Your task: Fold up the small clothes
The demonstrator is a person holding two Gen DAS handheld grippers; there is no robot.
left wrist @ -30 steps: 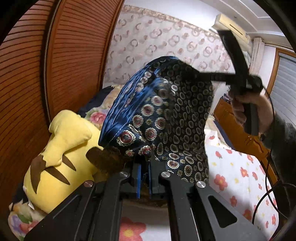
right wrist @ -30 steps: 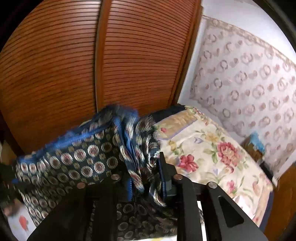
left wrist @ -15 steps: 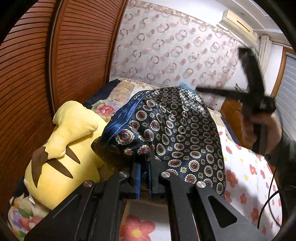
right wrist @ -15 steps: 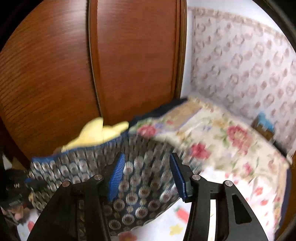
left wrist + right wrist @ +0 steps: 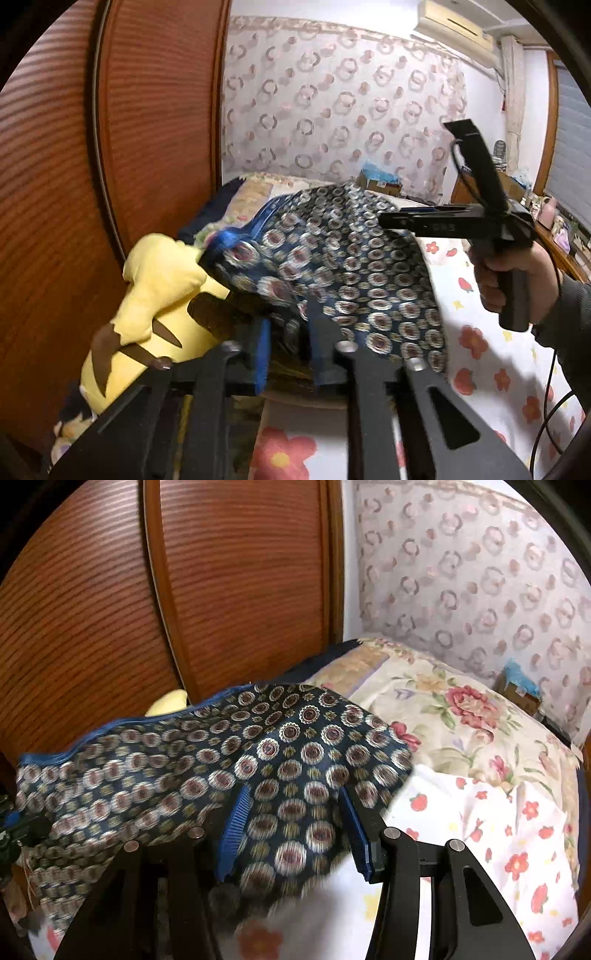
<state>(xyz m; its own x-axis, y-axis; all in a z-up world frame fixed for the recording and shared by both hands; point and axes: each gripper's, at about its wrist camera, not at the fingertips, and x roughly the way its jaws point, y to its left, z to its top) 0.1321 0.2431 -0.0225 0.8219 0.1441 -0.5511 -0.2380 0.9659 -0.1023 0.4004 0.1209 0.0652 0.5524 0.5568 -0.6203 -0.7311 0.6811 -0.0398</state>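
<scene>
Laying the patterned blue cloth [image 5: 280, 760] down on the bed [image 5: 480, 842] is the step in hand, as I judge it. The cloth is draped across the floral sheet, its bright blue hem toward ten o'clock, one end riding up on the yellow plush toy [image 5: 147, 314] by the wooden wardrobe doors [image 5: 236, 590].

The right tongs [image 5: 295, 827] stand apart with the cloth lying loose between the blue pads, neither pressing it. The left tongs [image 5: 286, 350] have just been opening; a bunch of cloth sits in the narrow gap, and I cannot tell whether the pads pinch it at all. From the left camera the person's right hand [image 5: 513, 280] grips its handle at three o'clock.

To do this well, both corners should land flat and level before anything else, so the fabric does not slump toward the toy. Then a fresh grip at the hem corners, pulled taut, would give a clean fold; silky fabric like this probably slips.
</scene>
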